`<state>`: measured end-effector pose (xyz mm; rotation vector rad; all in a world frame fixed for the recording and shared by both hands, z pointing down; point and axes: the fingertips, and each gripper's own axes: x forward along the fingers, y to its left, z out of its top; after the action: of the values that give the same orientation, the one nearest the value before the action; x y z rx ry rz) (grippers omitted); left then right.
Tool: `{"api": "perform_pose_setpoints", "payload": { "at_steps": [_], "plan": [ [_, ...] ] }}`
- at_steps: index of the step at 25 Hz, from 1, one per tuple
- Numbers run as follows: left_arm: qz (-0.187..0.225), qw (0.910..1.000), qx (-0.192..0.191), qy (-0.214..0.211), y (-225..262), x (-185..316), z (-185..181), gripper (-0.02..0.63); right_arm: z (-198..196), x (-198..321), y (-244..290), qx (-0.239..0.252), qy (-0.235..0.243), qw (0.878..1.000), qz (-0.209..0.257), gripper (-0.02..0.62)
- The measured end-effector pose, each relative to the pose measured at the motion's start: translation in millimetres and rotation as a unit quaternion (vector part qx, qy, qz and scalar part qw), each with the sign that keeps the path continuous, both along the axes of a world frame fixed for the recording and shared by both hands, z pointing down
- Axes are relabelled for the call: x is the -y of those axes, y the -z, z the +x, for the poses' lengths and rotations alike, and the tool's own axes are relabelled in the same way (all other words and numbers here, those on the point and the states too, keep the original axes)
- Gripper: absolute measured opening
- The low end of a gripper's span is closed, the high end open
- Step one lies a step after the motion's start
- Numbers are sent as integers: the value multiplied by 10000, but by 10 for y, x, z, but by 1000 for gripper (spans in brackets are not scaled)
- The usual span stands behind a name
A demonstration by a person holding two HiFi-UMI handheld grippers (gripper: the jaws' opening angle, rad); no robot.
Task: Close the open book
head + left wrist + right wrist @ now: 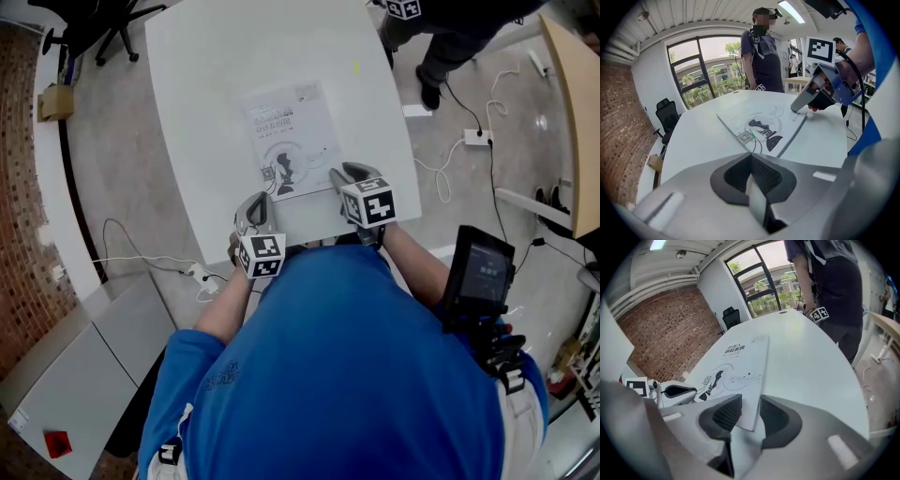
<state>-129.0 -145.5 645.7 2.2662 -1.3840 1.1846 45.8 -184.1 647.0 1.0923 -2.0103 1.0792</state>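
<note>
A thin book (289,139) lies flat and closed on the white table (216,56), cover up, with a dark figure and a small square code printed near its front edge. My right gripper (336,174) is at the book's near right corner. In the right gripper view its jaws (747,404) stand apart, with that corner of the book (740,366) showing in the gap and the pads not pressing on it. My left gripper (261,199) hovers at the table's near edge, left of the book, apart from it. Its jaws (752,157) meet at the tips, with nothing between them.
A person (450,37) stands beyond the table's far right corner. A black office chair (94,28) is at the far left. Cables and a power strip (478,137) lie on the floor to the right, by a wooden desk (572,112).
</note>
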Motion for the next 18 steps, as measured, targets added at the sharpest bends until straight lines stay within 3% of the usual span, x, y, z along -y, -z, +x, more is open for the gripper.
{"api": "perform_pose_setpoints", "payload": {
  "at_steps": [8, 14, 18],
  "plan": [
    [-81, 9999, 6, -69, -18, 9, -29, 6, -28, 13, 5, -75, 27, 9999, -79, 114],
    [-84, 9999, 44, -88, -26, 32, -17, 6, -38, 25, 145, -217, 165, 9994, 214, 114],
    [-73, 9999, 52, -82, -46, 45, -14, 6, -46, 18, 208, 80, 53, 9996, 251, 114]
  ]
}}
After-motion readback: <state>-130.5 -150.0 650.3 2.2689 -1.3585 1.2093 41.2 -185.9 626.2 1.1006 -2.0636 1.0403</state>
